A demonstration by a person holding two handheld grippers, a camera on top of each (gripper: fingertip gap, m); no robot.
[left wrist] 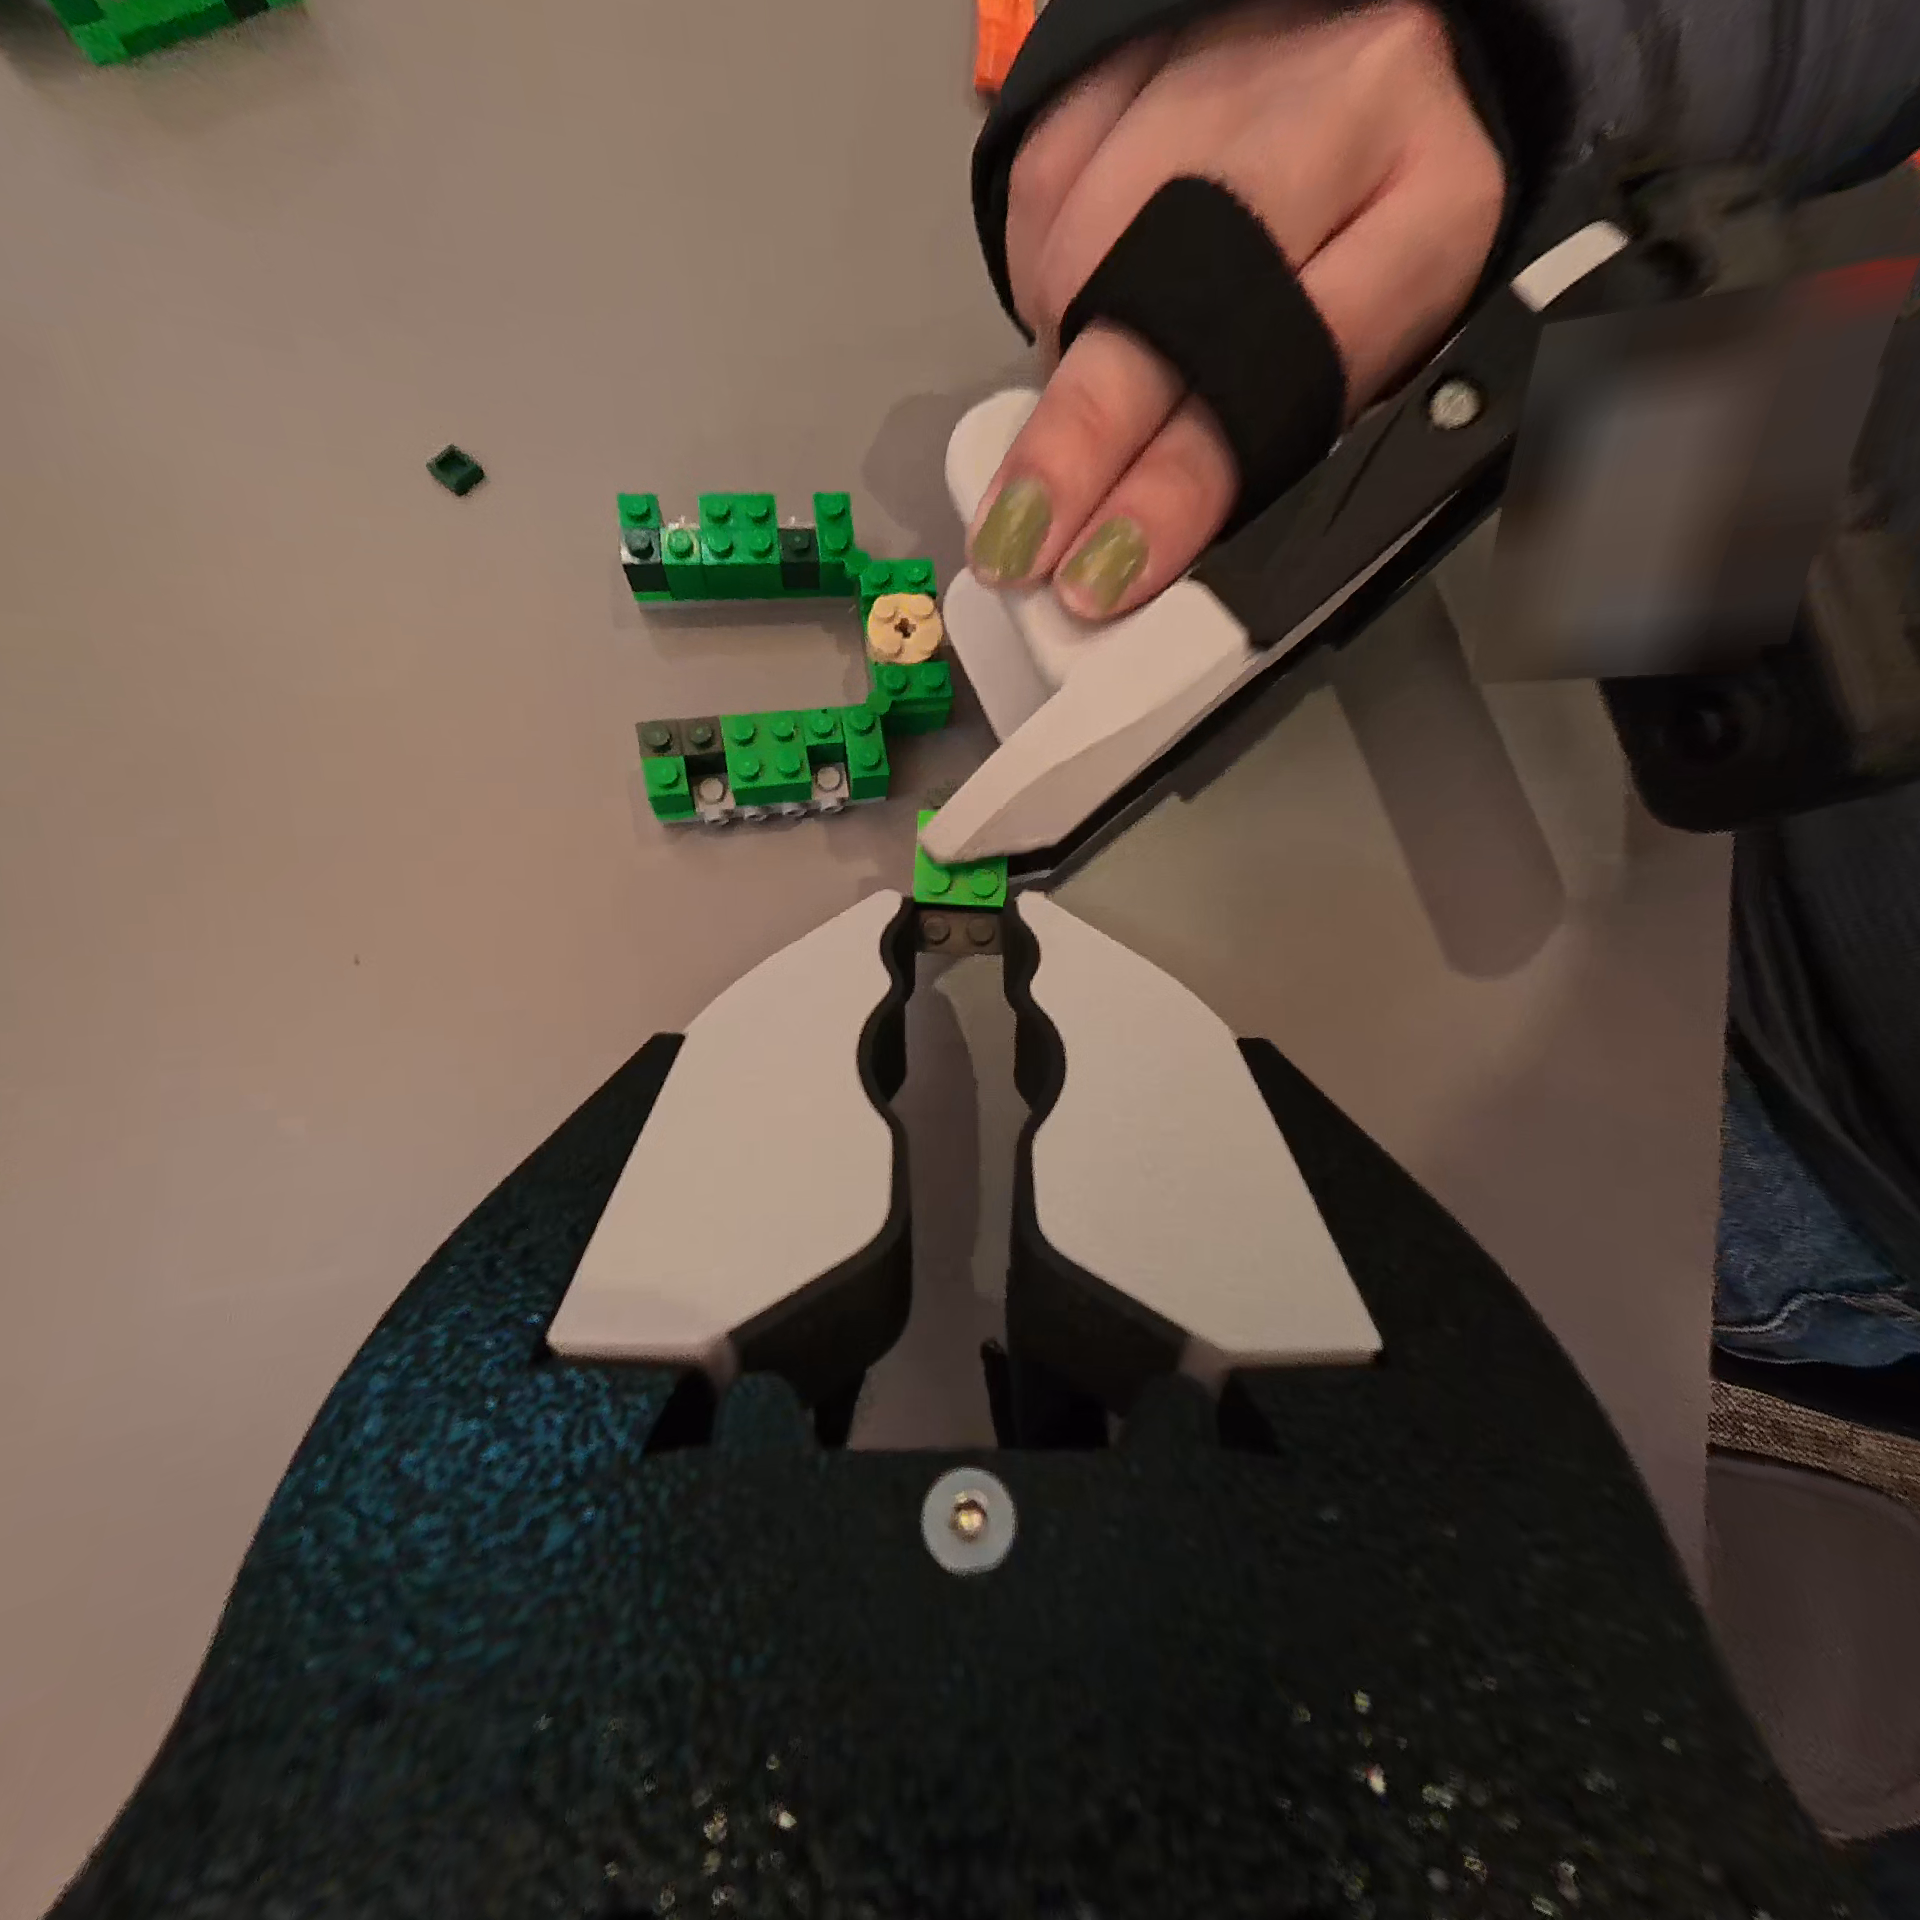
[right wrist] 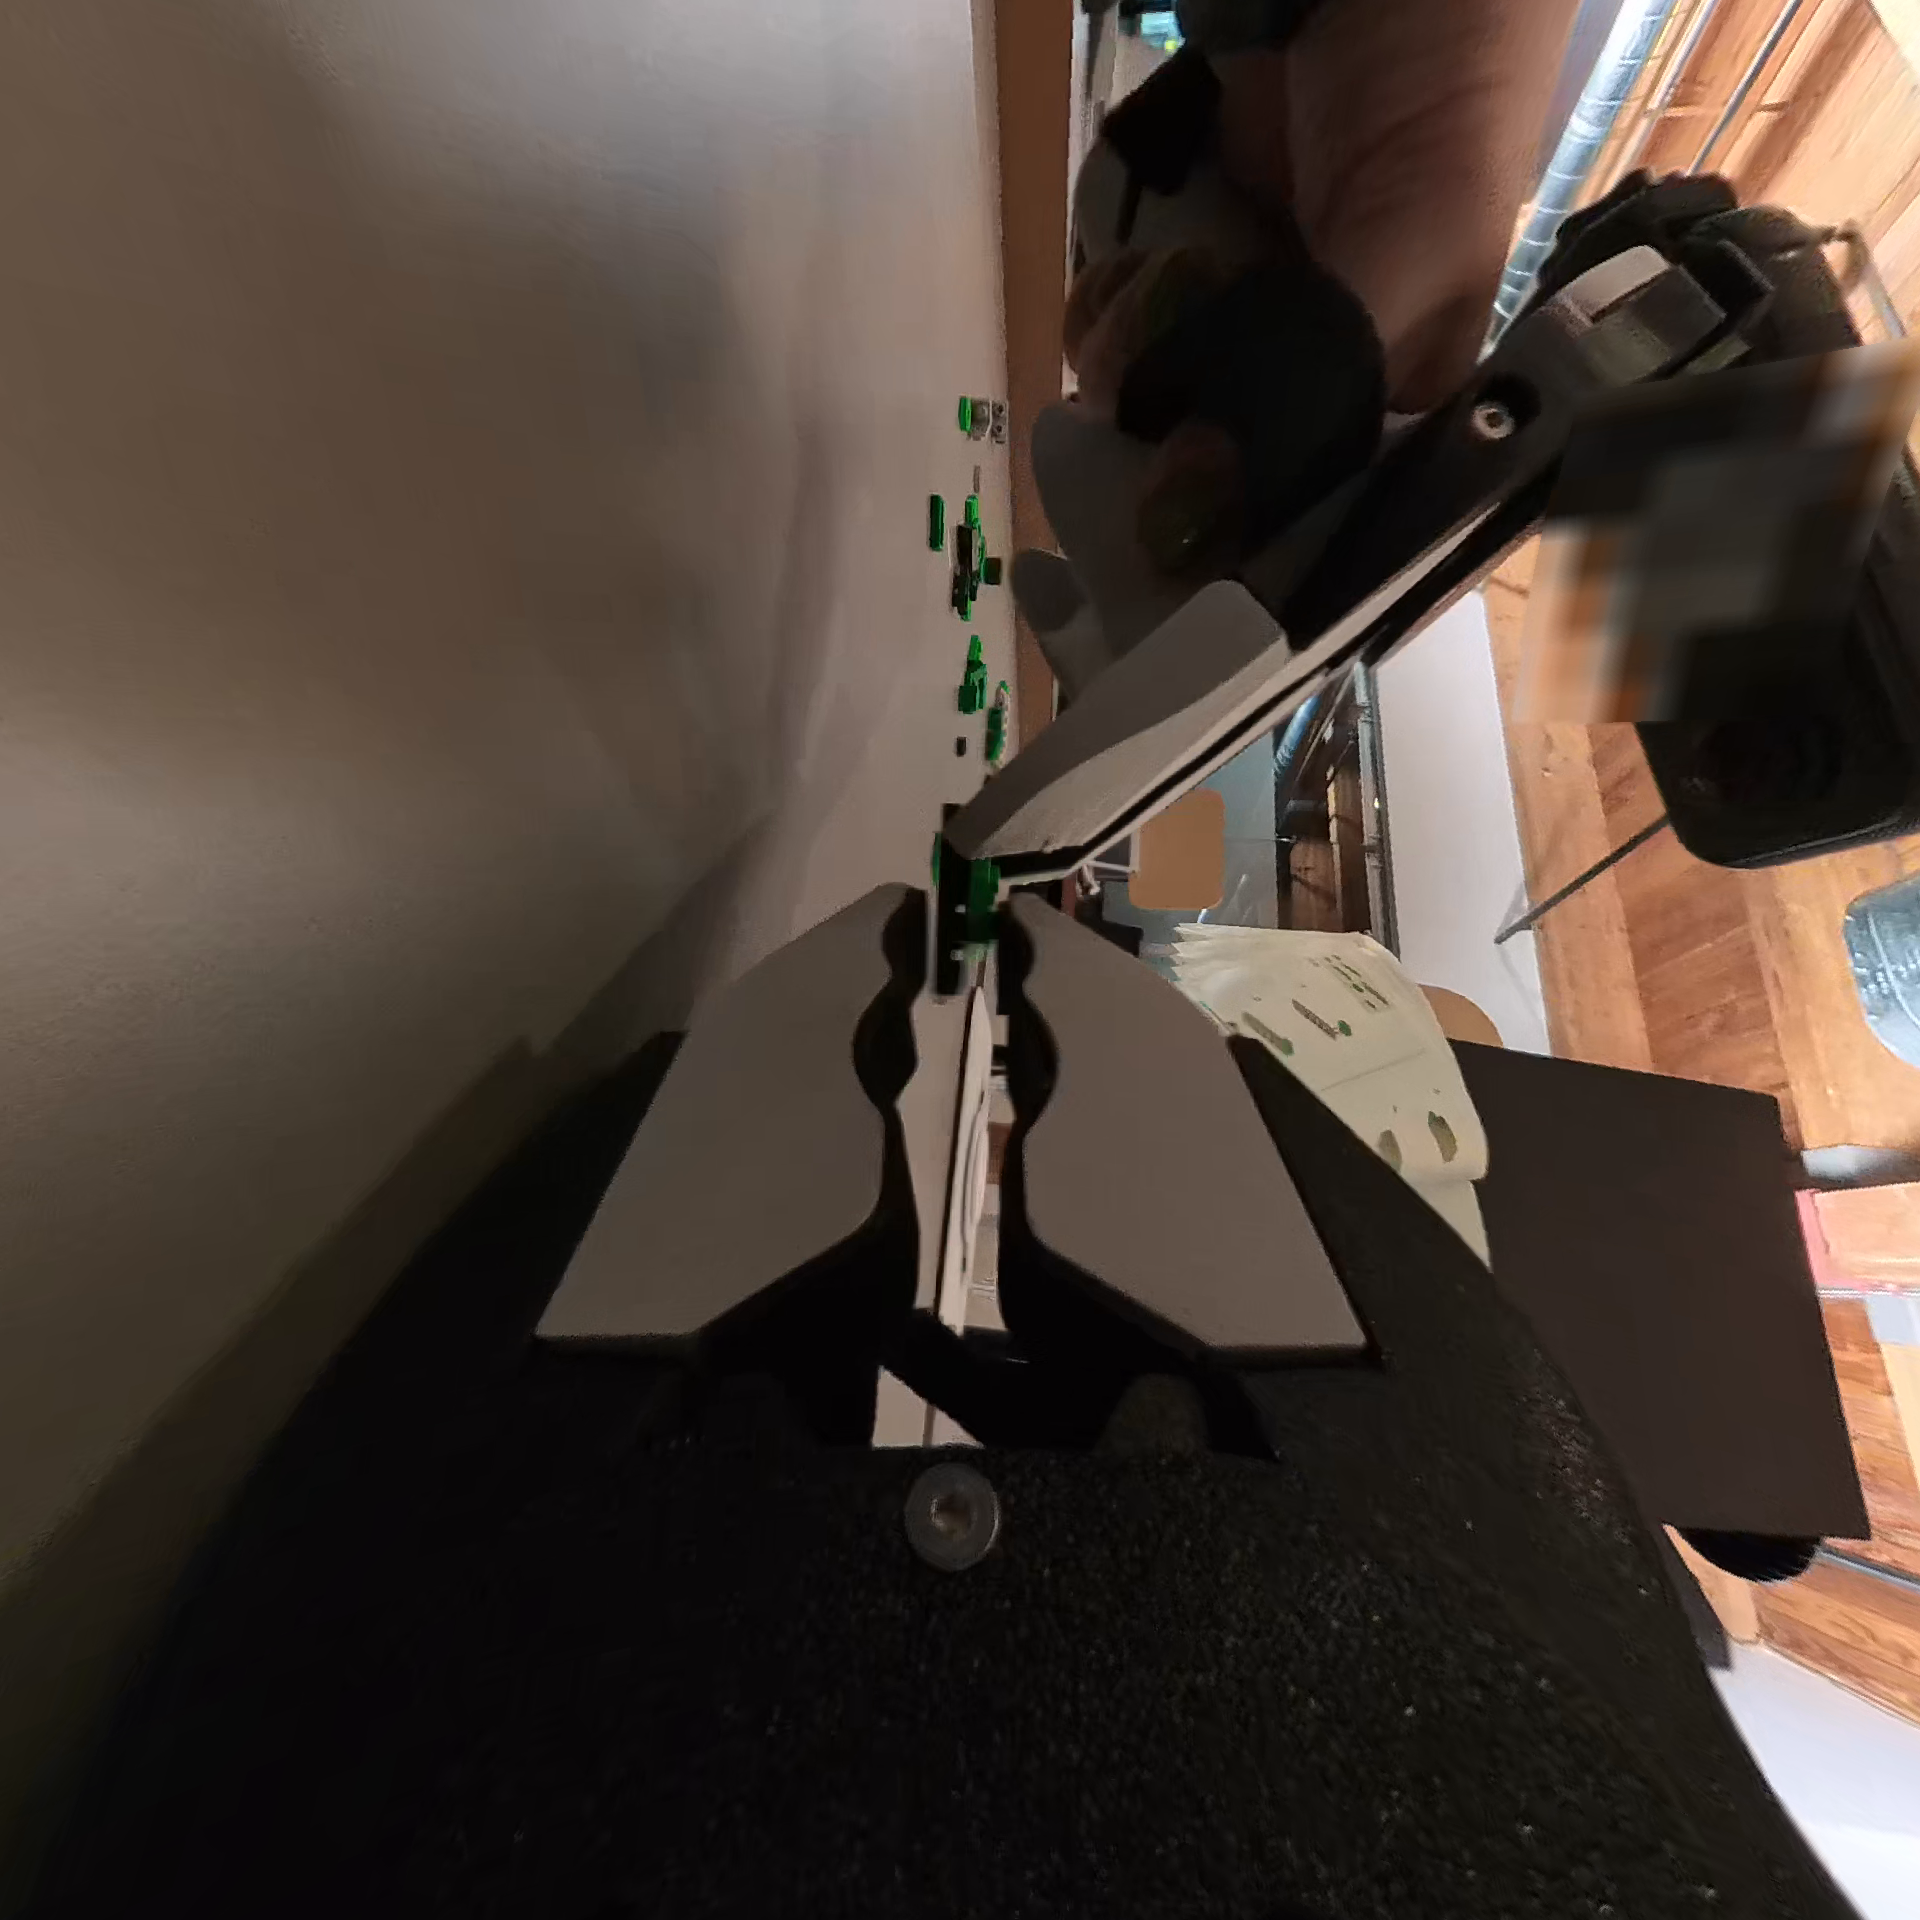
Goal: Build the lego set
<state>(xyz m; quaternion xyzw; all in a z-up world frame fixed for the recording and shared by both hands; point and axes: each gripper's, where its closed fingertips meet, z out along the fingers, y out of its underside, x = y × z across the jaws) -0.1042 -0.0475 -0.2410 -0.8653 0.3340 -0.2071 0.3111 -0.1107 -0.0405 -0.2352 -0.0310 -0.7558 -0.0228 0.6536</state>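
In the left wrist view my left gripper (left wrist: 961, 914) is shut on a small dark brick (left wrist: 961, 932), held above the grey table. A green two-stud brick (left wrist: 961, 878) sits against the dark one. My right gripper (left wrist: 971, 844) comes in from the upper right and pinches that green brick. In the right wrist view my right gripper (right wrist: 961, 914) is shut on the green brick (right wrist: 971, 894), and the left gripper (right wrist: 977, 836) meets it from the upper right. A U-shaped green build (left wrist: 779, 665) with a tan round piece (left wrist: 904, 629) lies on the table just beyond.
A small dark green piece (left wrist: 455, 470) lies alone to the left. Another green build (left wrist: 135, 26) sits at the far top left. Several loose green pieces (right wrist: 971, 582) lie along the table. An open instruction booklet (right wrist: 1330, 1018) and a black box (right wrist: 1621, 1278) are beside them.
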